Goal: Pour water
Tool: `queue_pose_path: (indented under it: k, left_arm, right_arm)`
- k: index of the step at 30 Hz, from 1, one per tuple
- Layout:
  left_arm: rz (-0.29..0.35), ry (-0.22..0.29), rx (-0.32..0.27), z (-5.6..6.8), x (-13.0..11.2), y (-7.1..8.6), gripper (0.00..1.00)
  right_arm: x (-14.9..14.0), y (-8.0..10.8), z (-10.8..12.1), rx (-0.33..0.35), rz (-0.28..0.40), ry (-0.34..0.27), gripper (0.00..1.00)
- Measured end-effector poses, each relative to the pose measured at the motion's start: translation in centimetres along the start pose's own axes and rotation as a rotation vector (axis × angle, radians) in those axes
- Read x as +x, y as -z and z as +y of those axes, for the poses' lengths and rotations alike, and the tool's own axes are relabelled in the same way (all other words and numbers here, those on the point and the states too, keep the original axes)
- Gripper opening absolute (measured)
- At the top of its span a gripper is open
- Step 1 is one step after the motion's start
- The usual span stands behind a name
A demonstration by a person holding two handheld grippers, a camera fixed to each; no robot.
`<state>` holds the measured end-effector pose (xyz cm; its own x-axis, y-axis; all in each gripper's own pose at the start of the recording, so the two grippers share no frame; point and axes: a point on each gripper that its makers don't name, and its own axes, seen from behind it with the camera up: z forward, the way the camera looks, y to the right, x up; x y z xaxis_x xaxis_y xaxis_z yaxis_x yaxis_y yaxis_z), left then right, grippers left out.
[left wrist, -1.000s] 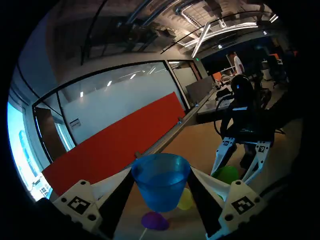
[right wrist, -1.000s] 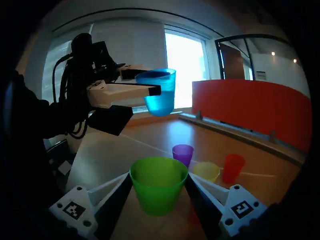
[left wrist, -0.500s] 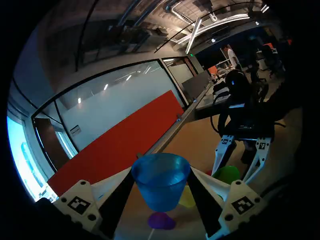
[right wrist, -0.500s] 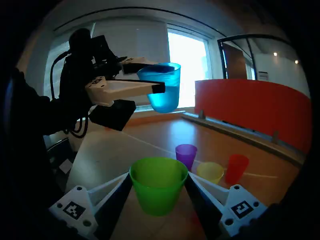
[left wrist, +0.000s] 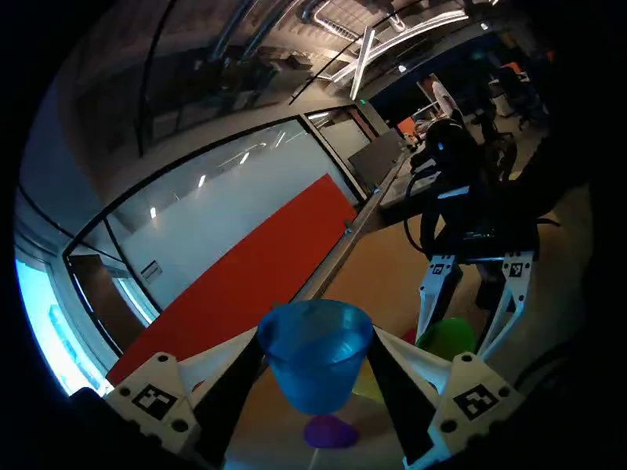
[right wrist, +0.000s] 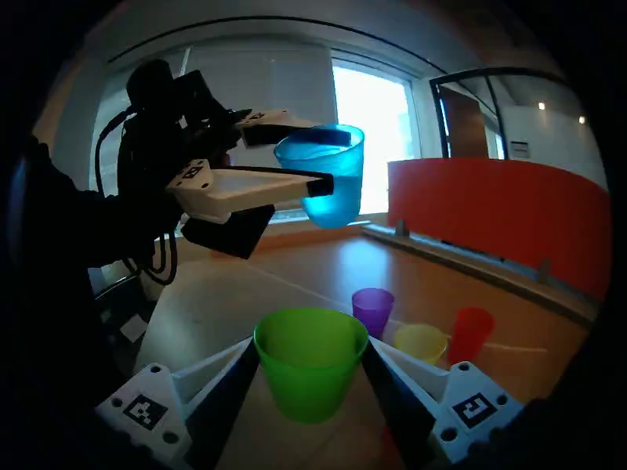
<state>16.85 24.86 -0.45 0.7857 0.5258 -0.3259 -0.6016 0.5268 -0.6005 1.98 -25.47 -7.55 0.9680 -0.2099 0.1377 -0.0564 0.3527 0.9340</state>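
This is an open-plan office. Exposed ceiling pipes [left wrist: 251,31] and long strip lights [left wrist: 362,56] run overhead, a glass-walled room [left wrist: 227,196] stands behind an orange-red partition [left wrist: 259,266], desks [left wrist: 400,205] sit farther off, and a bright window [right wrist: 368,125] lights the wooden table [right wrist: 298,274].

Open-plan office kind of space. A long orange-red wall panel [right wrist: 501,211] runs behind a light wooden tabletop [right wrist: 313,270], with a metal rail [right wrist: 470,258] along the table's far edge. The big window [right wrist: 368,133] is totally blown out with daylight, with a dark door [right wrist: 462,125] just beside it. In the left gripper view there's a frosted glass wall [left wrist: 227,196] above the panel, plus exposed pipes on a dark ceiling [left wrist: 235,47] and a strip light [left wrist: 362,59].
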Motion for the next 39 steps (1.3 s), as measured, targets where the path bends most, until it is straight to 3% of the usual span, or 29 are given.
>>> queue_pose_path:
  k: [18, 39]
  left_arm:
    - [-0.01, -0.123, 0.014, 0.59, 0.02, -0.3, 0.86]
    - [-0.007, -0.202, 0.014, 0.77, 0.32, -0.8, 0.86]
  right_arm:
    - [0.47, -0.35, -0.1, 0.005, 0.01, -0.001, 0.91]
    - [0.91, -0.51, -0.08, 0.003, 0.023, 0.001, 0.91]
